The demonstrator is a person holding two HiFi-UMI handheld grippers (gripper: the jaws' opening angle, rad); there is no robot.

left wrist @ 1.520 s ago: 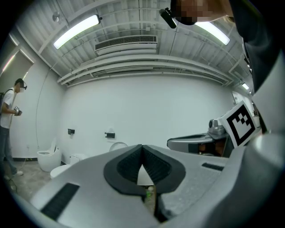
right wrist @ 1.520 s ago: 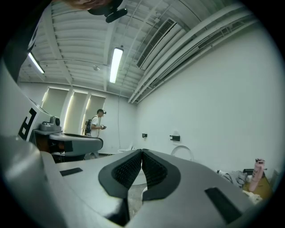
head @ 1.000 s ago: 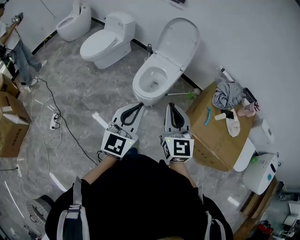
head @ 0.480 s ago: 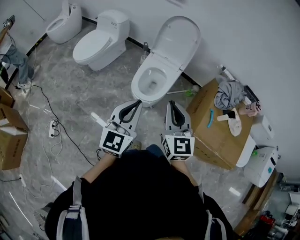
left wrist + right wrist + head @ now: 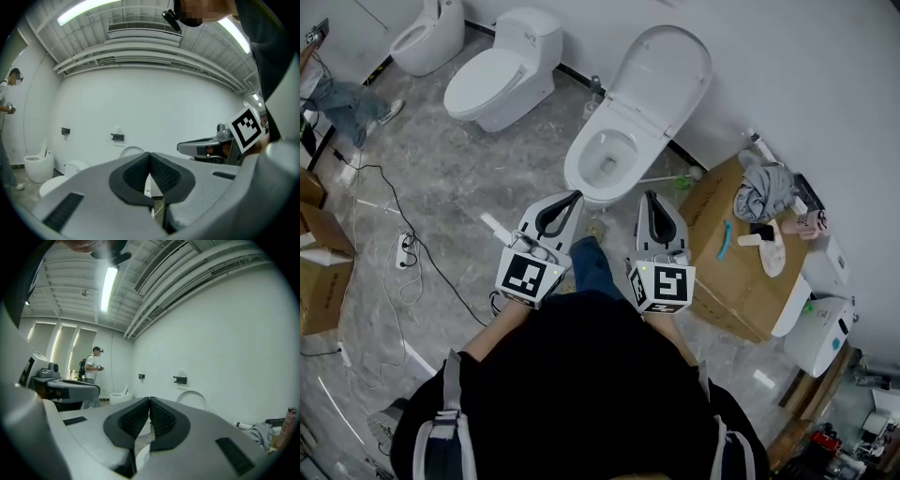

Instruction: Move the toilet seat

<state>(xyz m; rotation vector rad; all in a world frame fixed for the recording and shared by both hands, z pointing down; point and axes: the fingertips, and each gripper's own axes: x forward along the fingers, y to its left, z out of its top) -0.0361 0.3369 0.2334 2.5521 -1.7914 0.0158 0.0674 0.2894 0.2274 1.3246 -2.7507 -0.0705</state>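
While the left gripper (image 5: 576,196) and right gripper (image 5: 649,195) are sitting with fingers closed and empty, you are needing one pair opening to take the raised toilet seat (image 5: 664,75).

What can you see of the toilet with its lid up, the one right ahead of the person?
The toilet is glossy white, ceramic by its look, with an oval bowl open to view. Its lid stands raised, leaning back toward the white wall; whether the seat ring is up with it cannot be told. It stands on the grey marbled floor between a closed toilet and a cardboard box. The left tool and right tool, both shut, are short of it and touch nothing.
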